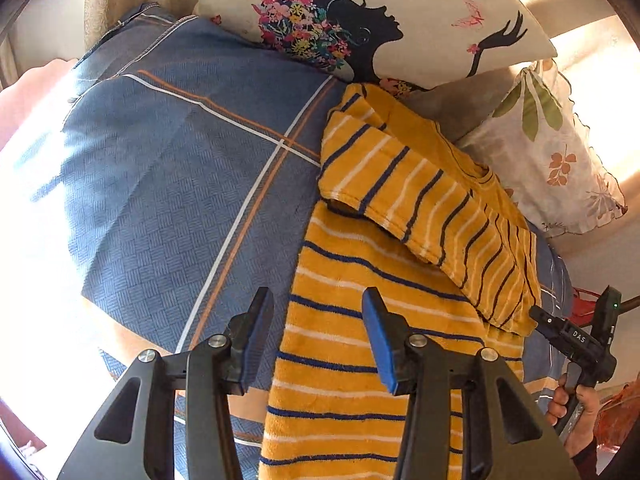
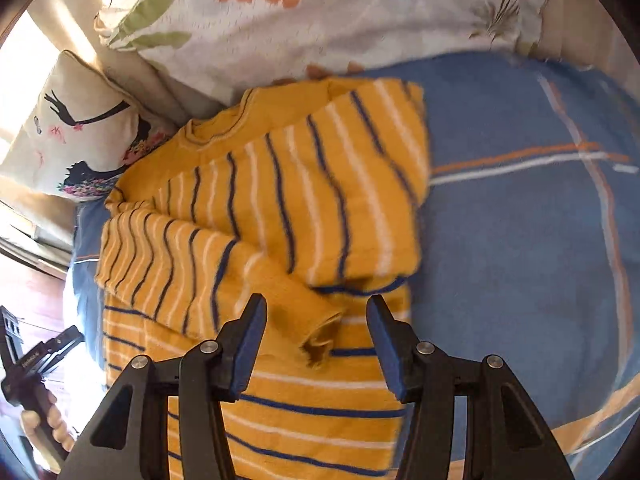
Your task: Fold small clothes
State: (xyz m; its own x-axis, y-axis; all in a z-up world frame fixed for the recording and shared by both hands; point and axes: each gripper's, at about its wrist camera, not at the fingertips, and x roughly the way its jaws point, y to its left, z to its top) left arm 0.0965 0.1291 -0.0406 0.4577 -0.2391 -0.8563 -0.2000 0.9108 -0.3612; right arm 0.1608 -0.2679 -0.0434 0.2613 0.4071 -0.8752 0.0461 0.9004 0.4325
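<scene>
A small yellow shirt [image 1: 380,280] with blue and white stripes lies on the blue checked bedsheet [image 1: 180,184]. Both sleeves are folded in over its body. My left gripper [image 1: 318,304] is open and empty, hovering over the shirt's left edge near the hem. In the right wrist view the shirt [image 2: 280,208] lies ahead with a folded sleeve cuff [image 2: 320,340] between the fingers. My right gripper [image 2: 316,312] is open and holds nothing, just above that cuff. The right gripper also shows in the left wrist view [image 1: 560,328] at the shirt's right side.
A cream pillow with a woman's silhouette [image 1: 372,16] and a floral pillow [image 1: 548,148] lie against the head of the bed behind the shirt. The bedsheet [image 2: 520,240] spreads to the right of the shirt. The left hand and gripper [image 2: 32,380] show at far left.
</scene>
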